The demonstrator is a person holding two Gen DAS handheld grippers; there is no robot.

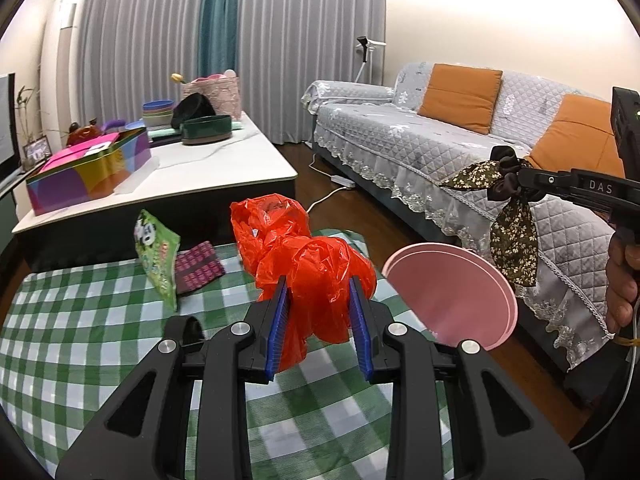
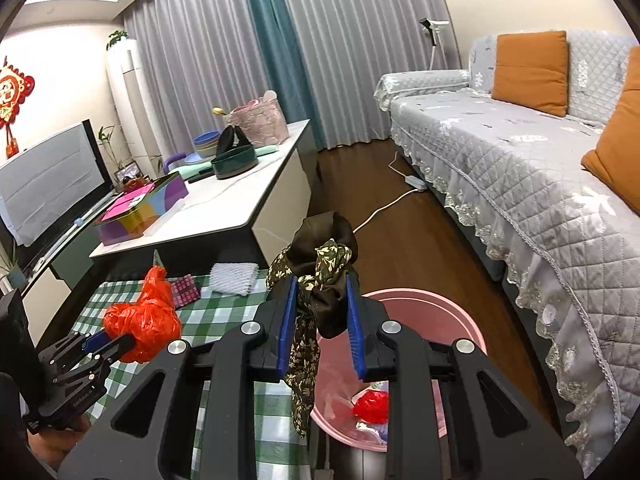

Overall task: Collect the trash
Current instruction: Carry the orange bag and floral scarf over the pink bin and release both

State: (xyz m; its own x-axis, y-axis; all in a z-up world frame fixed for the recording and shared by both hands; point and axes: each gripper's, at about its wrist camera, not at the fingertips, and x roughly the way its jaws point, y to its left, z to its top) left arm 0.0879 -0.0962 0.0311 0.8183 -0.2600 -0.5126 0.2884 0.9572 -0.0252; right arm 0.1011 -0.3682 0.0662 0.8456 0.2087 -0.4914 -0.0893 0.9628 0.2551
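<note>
In the left wrist view, the left gripper (image 1: 320,312) has its blue pads pressed on a crumpled red plastic bag (image 1: 308,264), held above a green checked cloth (image 1: 80,320). On that cloth lie a green snack packet (image 1: 158,256) and a pink patterned pack (image 1: 198,266). A pink bin (image 1: 452,292) stands just beside the cloth, near a grey quilted sofa (image 1: 400,136) with orange cushions. A white table (image 1: 224,164) behind carries a colourful box and bowls.

In the right wrist view, the right gripper (image 2: 322,320) is clamped on a brown floral hair tie (image 2: 320,280), hanging over the bin's rim. Red trash (image 2: 370,406) lies inside the bin. Grey curtains (image 2: 200,60) and wooden floor (image 2: 400,232) fill the room behind.
</note>
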